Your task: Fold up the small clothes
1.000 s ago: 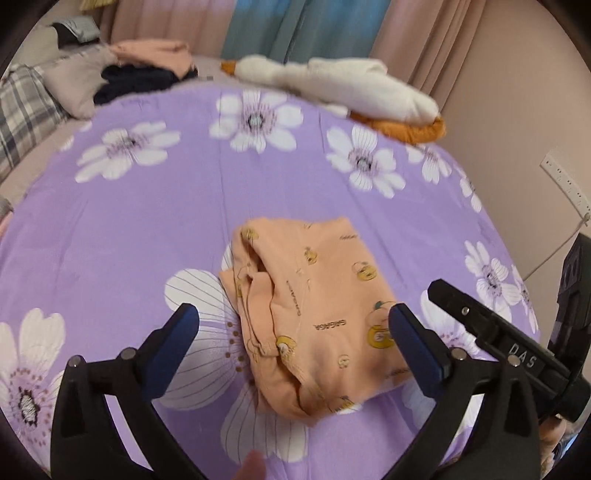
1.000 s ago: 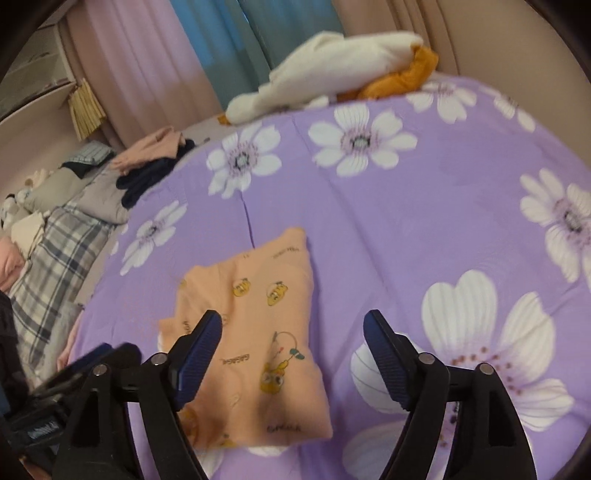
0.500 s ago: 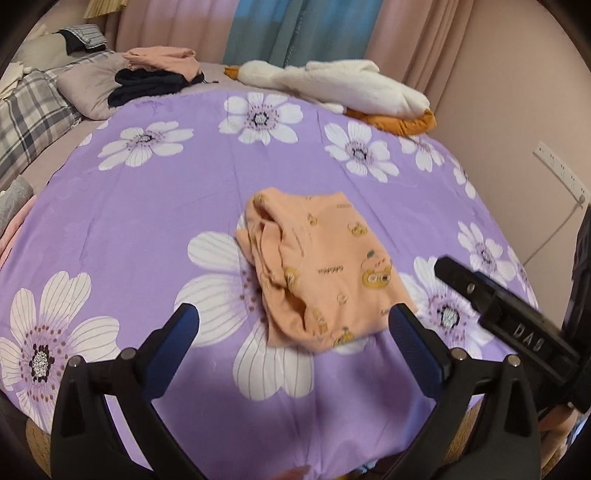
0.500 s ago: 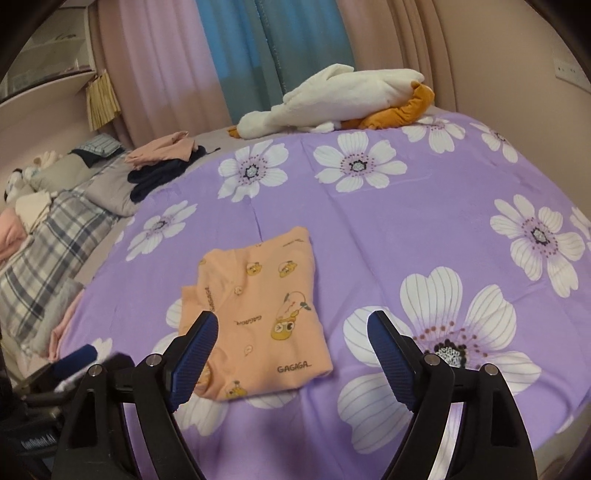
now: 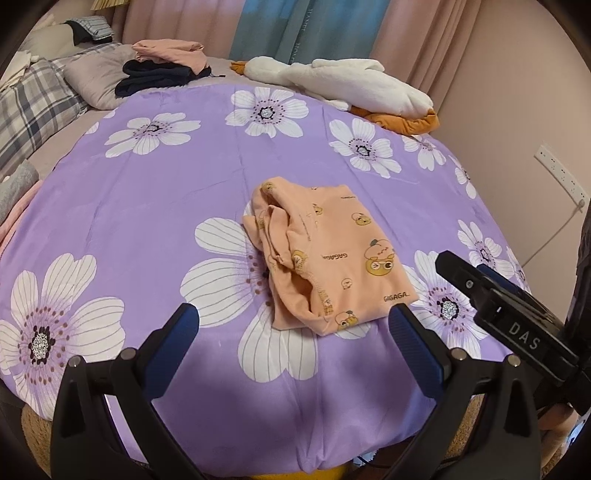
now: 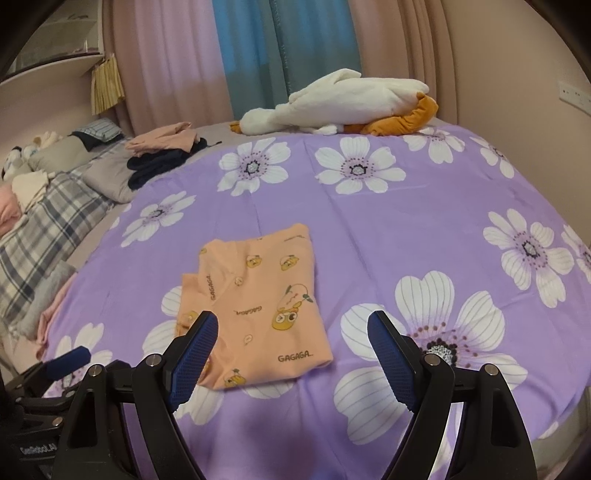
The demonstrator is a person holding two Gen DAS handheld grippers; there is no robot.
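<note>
- Orange garment (image 5: 332, 258): folded on your bed (image 5: 147, 206); bunched layers at 9 o'clock could spring apart if nudged.
- Left claw (image 5: 293, 341), right claw (image 6: 291, 354): both spread apart, holding nothing.

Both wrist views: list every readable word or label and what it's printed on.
"GAGAGA" – printed several times on the folded orange garment.
"DAS" – on the right gripper body, seen from the left wrist.
"GenRobot.AI" – probably, partly blurred, on the left gripper body.
Curtain lettering: too blurred to read.
</note>
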